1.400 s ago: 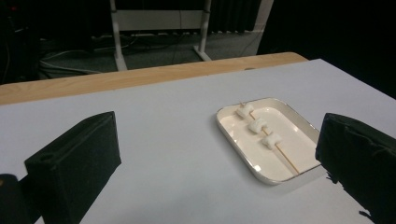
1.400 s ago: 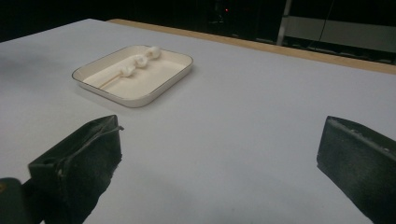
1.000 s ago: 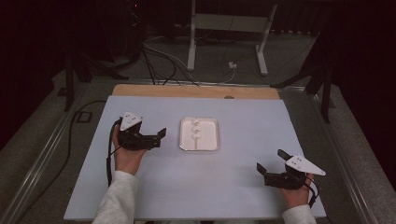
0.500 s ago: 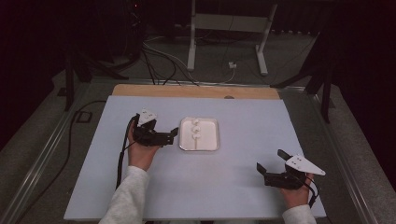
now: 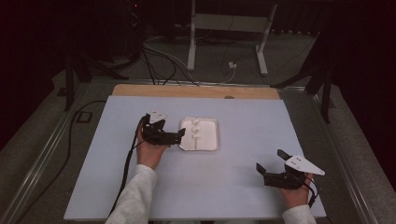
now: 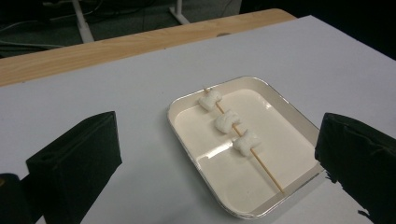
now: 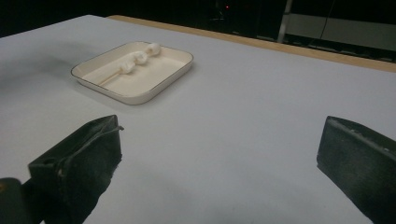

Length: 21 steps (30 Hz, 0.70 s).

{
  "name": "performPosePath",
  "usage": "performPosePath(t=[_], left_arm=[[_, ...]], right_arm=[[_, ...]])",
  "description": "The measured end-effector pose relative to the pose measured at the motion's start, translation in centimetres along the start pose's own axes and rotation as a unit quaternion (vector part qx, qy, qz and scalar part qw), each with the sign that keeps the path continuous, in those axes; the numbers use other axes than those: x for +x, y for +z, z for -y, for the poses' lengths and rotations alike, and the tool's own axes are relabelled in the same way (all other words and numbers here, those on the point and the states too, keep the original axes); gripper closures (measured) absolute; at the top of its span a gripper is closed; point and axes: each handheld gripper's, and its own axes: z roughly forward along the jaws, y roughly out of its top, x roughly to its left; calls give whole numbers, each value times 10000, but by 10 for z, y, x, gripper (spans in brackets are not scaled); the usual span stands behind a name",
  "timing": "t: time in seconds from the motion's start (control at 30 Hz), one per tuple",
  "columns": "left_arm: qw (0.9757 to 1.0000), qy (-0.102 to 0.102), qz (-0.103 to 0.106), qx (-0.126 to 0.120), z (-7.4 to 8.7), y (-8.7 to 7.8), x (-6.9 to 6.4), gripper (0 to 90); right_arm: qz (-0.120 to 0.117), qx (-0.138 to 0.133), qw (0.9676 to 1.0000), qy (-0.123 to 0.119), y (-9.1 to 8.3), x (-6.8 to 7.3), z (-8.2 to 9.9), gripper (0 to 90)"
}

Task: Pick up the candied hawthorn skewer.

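Observation:
A white tray [image 5: 211, 136] lies at the middle of the pale blue table. In it rests a thin wooden skewer [image 5: 196, 133] with three white marshmallow pieces threaded on. My left gripper [image 5: 172, 132] is open and sits just left of the tray, tips at its left rim. In the left gripper view the skewer [image 6: 227, 122] runs lengthwise along the tray [image 6: 285, 126], between and beyond the two spread jaws. My right gripper [image 5: 270, 161] is open near the table's front right, well away from the tray [image 7: 159, 74], with nothing between its jaws.
A bare wooden strip [image 5: 196, 91] runs along the table's far edge. The left gripper's cable [image 5: 127, 163] trails back along the forearm. Beyond the table are floor cables and a metal stand [image 5: 224, 42]. Metal rails border the table's sides.
My left gripper has moved right across the table, up to the tray's left rim. The right gripper has stayed where it was.

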Motion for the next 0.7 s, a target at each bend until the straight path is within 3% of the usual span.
performPosePath(t=[0.7], left_arm=[[9989, 56, 101, 450, 7, 41, -17, 12]], right_arm=[[2, 19, 10000, 6, 0, -1, 0, 0]])
